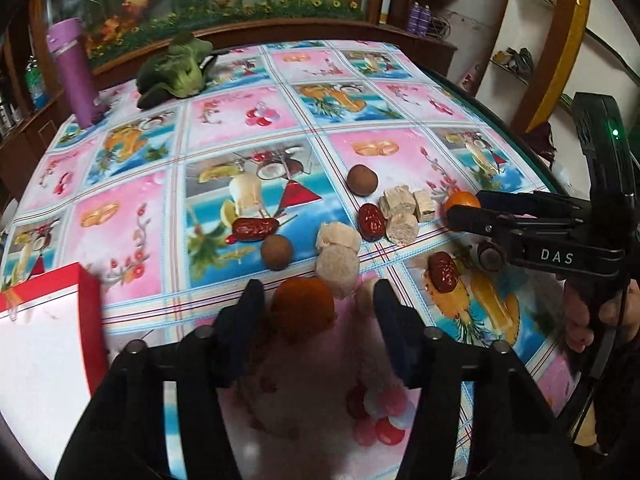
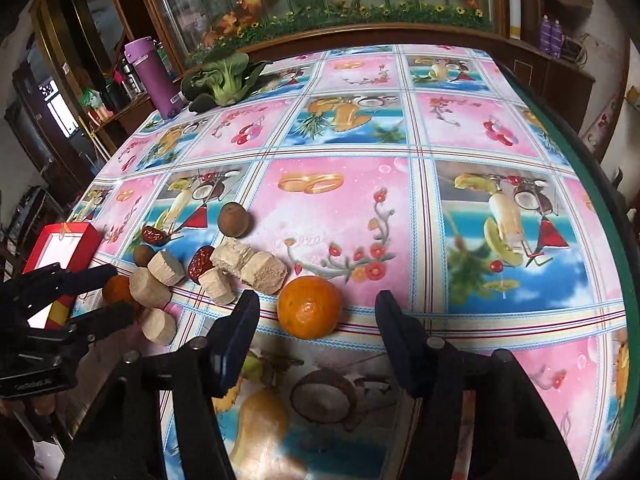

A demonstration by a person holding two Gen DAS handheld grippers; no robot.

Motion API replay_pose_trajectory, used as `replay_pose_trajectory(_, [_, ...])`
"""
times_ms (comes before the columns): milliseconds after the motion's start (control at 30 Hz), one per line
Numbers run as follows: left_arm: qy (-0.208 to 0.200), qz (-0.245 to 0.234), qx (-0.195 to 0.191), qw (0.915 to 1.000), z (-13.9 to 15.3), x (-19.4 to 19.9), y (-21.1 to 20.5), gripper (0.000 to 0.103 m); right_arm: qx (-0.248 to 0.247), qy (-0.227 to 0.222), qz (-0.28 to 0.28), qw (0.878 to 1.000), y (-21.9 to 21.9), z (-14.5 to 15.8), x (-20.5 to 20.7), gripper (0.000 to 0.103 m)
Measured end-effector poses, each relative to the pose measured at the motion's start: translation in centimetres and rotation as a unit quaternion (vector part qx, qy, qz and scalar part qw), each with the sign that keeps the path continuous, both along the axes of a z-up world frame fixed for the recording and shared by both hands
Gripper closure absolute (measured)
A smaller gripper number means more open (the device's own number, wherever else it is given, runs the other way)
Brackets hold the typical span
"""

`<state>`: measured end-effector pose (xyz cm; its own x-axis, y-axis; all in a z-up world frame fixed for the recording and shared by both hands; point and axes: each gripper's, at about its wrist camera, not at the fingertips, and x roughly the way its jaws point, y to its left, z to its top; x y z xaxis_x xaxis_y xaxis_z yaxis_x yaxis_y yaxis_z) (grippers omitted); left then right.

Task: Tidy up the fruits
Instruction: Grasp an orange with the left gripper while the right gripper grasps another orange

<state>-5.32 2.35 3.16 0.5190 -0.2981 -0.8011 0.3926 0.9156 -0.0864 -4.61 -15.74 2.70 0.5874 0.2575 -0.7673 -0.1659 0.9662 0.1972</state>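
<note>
Two small oranges lie on the patterned tablecloth. One orange [image 1: 303, 307] sits between the open fingers of my left gripper [image 1: 318, 304], untouched; it shows in the right wrist view [image 2: 117, 289] too. The other orange [image 2: 309, 306] sits between the open fingers of my right gripper [image 2: 318, 312], nearer the left finger; in the left wrist view [image 1: 460, 201] it peeks out behind that gripper [image 1: 466, 210]. Red dates [image 1: 254, 229] [image 1: 443, 272], brown round fruits [image 1: 362, 179] [image 2: 235, 220] and pale cylindrical chunks [image 1: 337, 270] [image 2: 265, 272] lie scattered between the grippers.
A red box with a white inside [image 1: 44, 344] [image 2: 62, 246] stands at the table's left edge. A purple bottle [image 1: 74, 72] and a leafy green vegetable [image 1: 176, 68] are at the far left corner. A wooden cabinet lines the back.
</note>
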Motion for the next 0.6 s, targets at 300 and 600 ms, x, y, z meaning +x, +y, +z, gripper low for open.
replay_pose_trajectory(300, [0.003, -0.011, -0.004, 0.9999, -0.6, 0.7, 0.1, 0.054, -0.009, -0.006, 0.007, 1.0, 0.4, -0.3, 0.1, 0.055])
replay_pose_trajectory(600, [0.017, -0.018, -0.001, 0.9997, -1.2, 0.5, 0.7, 0.068, -0.01, -0.005, 0.004, 1.0, 0.6, -0.3, 0.1, 0.072])
